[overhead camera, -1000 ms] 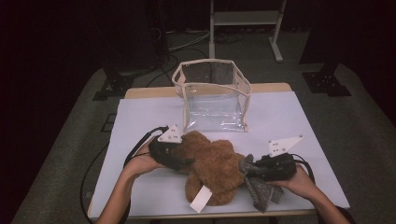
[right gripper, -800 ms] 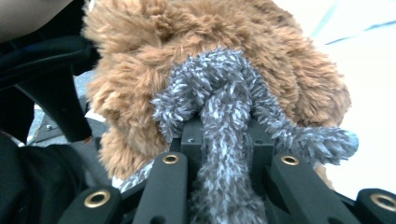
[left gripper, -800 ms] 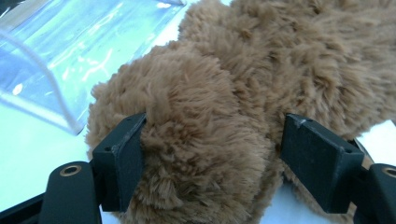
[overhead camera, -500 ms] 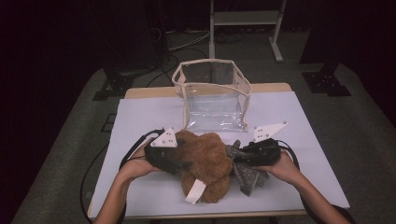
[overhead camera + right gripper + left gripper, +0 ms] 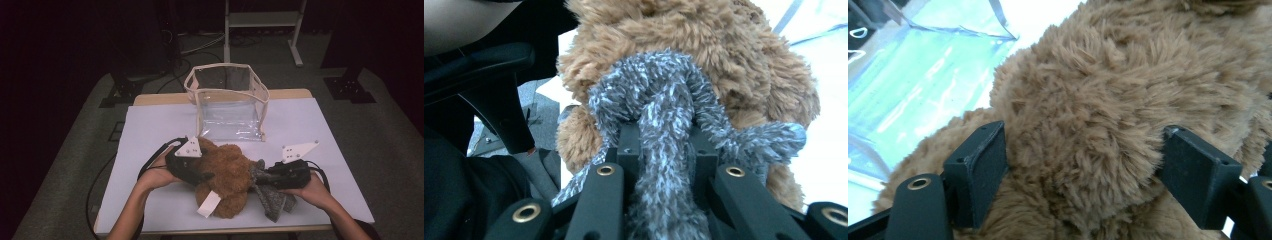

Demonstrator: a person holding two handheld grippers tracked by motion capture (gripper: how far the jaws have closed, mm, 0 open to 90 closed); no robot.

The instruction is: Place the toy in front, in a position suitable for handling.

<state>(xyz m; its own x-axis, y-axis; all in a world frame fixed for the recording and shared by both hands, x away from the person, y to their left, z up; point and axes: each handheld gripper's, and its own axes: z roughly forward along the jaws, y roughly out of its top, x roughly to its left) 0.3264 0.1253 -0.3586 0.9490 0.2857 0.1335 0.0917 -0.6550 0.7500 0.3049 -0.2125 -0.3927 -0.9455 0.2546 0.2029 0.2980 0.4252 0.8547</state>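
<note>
A brown plush bear (image 5: 227, 172) lies on the white-covered table (image 5: 150, 130), in front of a clear bag. It wears a grey knitted scarf (image 5: 272, 200) and has a white tag (image 5: 208, 204) at its near side. My left gripper (image 5: 200, 176) comes in from the left and is shut on the bear's fur (image 5: 1088, 100), with both pads (image 5: 978, 165) pressed into the plush. From the right, my right gripper (image 5: 262, 177) is shut on the scarf (image 5: 664, 110), which bunches between its jaws with the bear (image 5: 734, 60) behind it.
A clear plastic bag (image 5: 230, 107) with cream trim stands open at the table's far middle, just beyond the bear; its wall (image 5: 923, 75) is at the left of the left gripper view. A metal stand (image 5: 260, 20) is on the dark floor behind.
The right gripper swung a little toward the bag with the scarf, then came back. The bear shifted slightly with it. Both grips are as before.
</note>
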